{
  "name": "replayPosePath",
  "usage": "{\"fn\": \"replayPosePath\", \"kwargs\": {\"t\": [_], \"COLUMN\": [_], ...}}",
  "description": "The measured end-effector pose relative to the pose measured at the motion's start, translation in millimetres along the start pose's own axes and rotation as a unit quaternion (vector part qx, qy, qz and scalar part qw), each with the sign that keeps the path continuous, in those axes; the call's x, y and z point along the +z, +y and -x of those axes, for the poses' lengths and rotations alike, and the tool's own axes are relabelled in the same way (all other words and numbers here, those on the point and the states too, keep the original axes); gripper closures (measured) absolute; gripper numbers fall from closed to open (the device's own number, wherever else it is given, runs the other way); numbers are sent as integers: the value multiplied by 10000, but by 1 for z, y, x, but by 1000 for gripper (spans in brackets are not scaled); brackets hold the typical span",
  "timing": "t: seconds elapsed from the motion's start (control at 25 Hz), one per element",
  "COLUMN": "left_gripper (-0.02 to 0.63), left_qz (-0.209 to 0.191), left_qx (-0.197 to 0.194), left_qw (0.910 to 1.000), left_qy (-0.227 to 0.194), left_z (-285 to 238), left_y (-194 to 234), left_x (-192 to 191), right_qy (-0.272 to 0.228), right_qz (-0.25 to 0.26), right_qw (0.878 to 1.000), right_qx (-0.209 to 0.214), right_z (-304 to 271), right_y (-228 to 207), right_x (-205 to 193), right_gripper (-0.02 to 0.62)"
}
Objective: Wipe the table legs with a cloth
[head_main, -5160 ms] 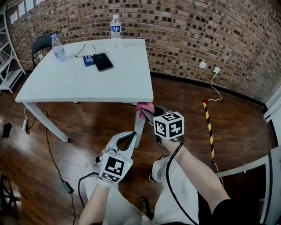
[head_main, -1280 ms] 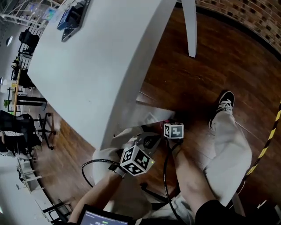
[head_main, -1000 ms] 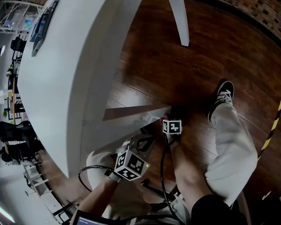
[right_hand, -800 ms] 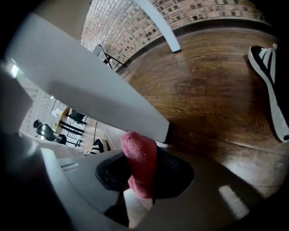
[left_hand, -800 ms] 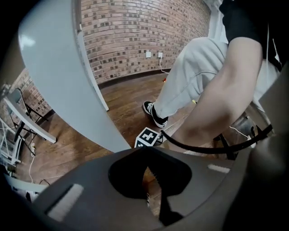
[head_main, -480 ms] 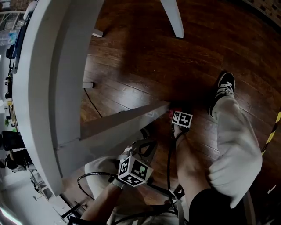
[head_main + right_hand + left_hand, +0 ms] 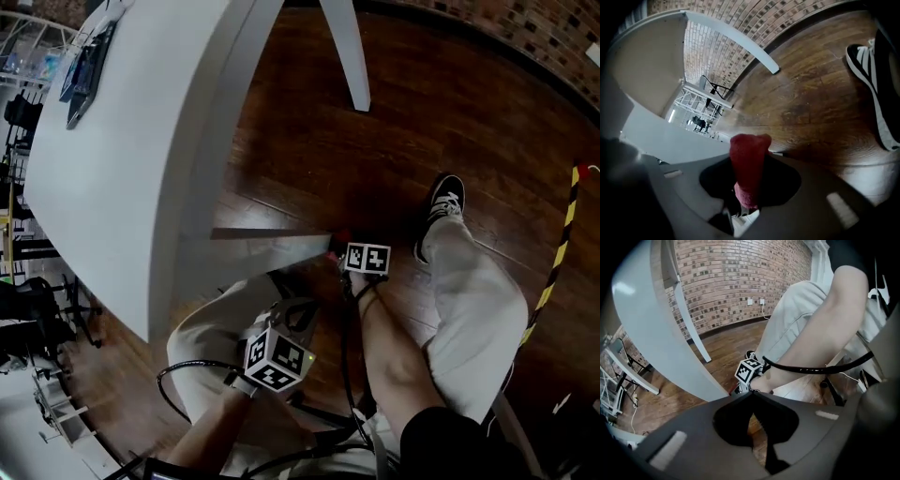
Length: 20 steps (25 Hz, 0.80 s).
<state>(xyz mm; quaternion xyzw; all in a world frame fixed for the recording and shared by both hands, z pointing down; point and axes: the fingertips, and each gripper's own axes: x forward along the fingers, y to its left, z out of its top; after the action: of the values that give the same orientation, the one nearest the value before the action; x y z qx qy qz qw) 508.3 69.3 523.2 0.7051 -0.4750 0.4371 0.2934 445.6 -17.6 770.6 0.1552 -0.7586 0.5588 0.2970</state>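
Cloth (image 7: 749, 165) clamped in right tongs (image 7: 339, 246) beside white table leg (image 7: 267, 249)

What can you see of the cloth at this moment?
The cloth is red and looks like fuzzy, towel-like fabric, bunched into a thick wad. The right gripper is shut on it, with the rounded end sticking out past the jaws and a little more behind them. In the head view only a small red bit shows, at the lower end of the slanted white table leg, just above the wooden floor. It seems to rest against the leg, but actual contact is not clear.
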Motion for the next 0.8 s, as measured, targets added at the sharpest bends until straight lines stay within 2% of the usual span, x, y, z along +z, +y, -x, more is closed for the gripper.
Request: {"fn": "replayPosePath", "kwargs": {"t": [0.12,0.24,0.32,0.4,0.48,0.64,0.8], "left_gripper": [603,603,603,603,603,603,603], "left_qz": [368,1074,1316,1270,1109,697,703], "left_qx": [377,784,965,1007,856,634,688], "left_qw": [9985,9905,9856,9859,9896,9954,9951], "left_qy": [-131,-359,-438,-412,-330,-160,-133], "left_z": [1,12,18,19,12,-2,-2], "left_y": [1,3,-6,-21,-35,-46,-43], "left_x": [1,1,-10,-22,-27,-30,-30], "right_qy": [-44,-221,-408,-628,-870,-1218,-1469], "right_qz": [93,95,41,-117,-205,-43,67], "right_qw": [9998,9992,9980,9952,9912,9846,9765], "right_qx": [142,304,491,737,975,1251,1576], "right_z": [21,50,71,91,112,149,187], "right_y": [26,60,85,111,135,180,229], "right_x": [13,25,27,32,43,65,81], "right_gripper": [489,489,489,489,489,489,489]}}
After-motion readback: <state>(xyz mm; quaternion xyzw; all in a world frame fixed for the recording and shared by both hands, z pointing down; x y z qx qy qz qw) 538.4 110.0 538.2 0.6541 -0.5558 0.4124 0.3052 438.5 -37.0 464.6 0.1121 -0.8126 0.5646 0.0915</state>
